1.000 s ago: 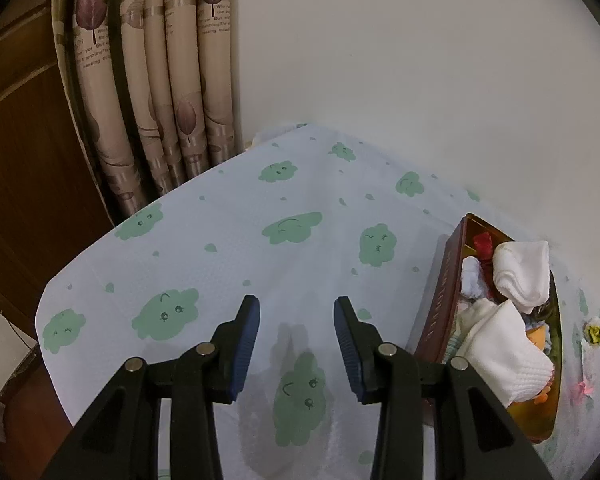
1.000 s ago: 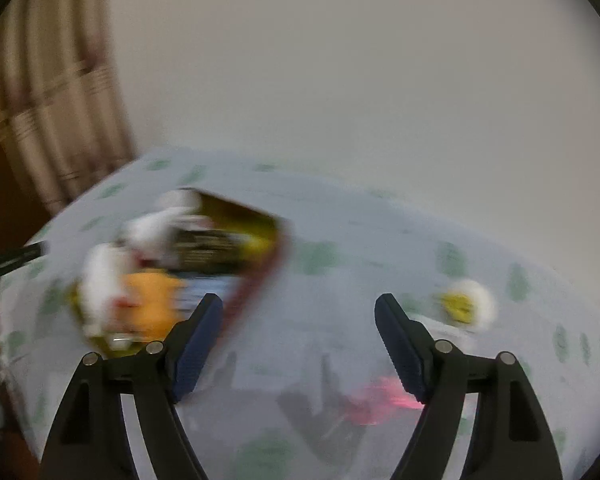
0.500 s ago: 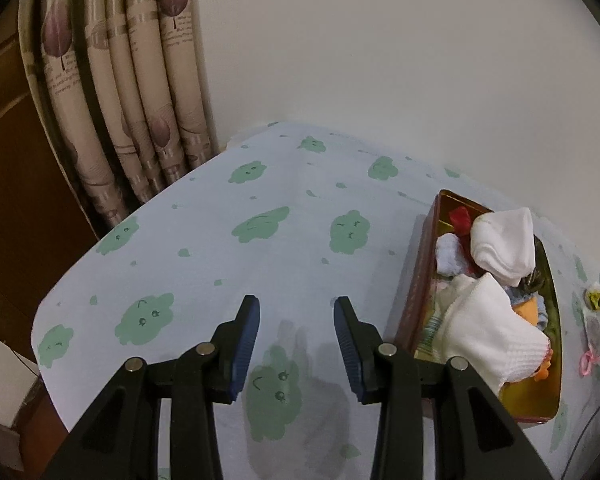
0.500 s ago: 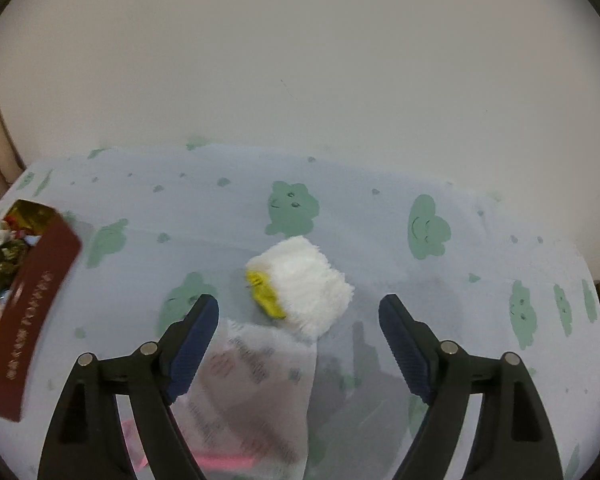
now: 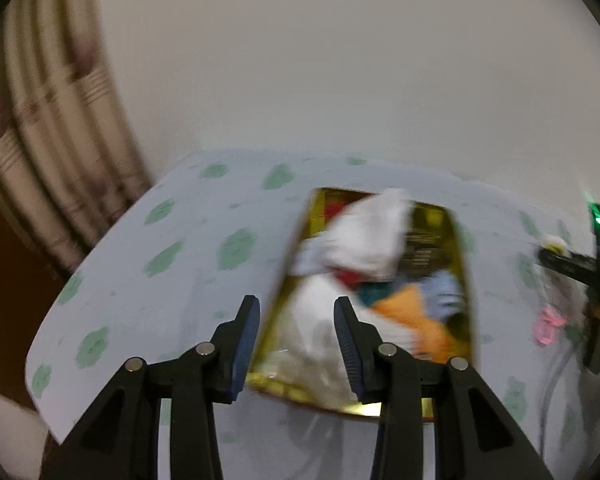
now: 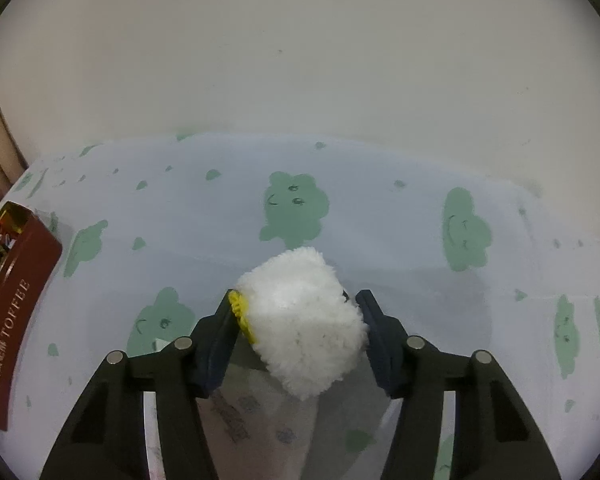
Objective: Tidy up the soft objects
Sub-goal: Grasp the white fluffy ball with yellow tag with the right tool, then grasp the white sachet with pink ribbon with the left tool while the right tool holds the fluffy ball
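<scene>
Closing the right gripper (image 6: 296, 314) on the fluffy toy (image 6: 302, 320) mid-table, we are squeezing gently and evenly; the left gripper (image 5: 296, 334), half open and empty, is hovering over the tin (image 5: 462, 248).

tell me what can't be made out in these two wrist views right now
- Left wrist view: motion blur smears the soft things in the box; white cloth and an orange piece show, but not what each is.
- Left wrist view: the right gripper is cut off by the right edge.
- Right wrist view: the closing right gripper flanks the white fluffy toy; the clear bag beneath is partly hidden, its print unreadable.
- Right wrist view: the box is cropped at the left edge.
</scene>
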Demonstrator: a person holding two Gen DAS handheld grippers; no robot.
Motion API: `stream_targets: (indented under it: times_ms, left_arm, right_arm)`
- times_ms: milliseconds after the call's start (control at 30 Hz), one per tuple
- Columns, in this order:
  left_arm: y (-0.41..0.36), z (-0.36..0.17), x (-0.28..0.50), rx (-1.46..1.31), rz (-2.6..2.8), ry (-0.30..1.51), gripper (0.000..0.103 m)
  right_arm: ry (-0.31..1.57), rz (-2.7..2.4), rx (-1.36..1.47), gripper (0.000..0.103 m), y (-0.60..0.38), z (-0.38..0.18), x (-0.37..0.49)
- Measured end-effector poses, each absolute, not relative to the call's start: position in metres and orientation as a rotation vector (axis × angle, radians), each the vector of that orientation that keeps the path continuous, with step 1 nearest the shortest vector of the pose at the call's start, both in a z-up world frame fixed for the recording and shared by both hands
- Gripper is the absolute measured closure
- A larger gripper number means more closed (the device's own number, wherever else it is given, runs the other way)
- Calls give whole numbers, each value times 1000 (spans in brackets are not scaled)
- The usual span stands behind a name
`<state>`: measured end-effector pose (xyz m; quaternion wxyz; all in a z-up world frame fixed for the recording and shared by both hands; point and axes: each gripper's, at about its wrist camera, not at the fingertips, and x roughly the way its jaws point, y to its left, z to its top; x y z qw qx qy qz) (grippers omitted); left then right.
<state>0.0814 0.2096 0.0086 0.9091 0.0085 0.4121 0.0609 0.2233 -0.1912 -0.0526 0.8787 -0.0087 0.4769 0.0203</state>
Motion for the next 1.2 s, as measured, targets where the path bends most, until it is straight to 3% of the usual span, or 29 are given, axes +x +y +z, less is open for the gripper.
stream_targets:
  times_ms: [600, 800, 833, 867, 933, 1200]
  left_arm:
    - [-19, -31, 143, 134, -374, 1038, 64]
    - [-77, -56, 160, 196, -488, 1131, 64]
    - [-83, -60, 162, 198, -505, 1141, 59]
    - [-91, -63, 164, 203, -520, 1152, 47]
    - [-101, -65, 168, 204, -511, 1141, 41]
    - [-118, -81, 196, 177, -450, 1201, 39]
  right_arm:
    - [976, -128, 130, 50, -308, -38, 89]
    - [978, -132, 144, 48, -315, -37, 79]
    - [982, -132, 137, 48, -313, -38, 81]
    - [986, -133, 132, 48, -312, -38, 83]
    - [989, -131, 132, 47, -312, -39, 84]
    - [985, -116, 156, 45, -313, -39, 82]
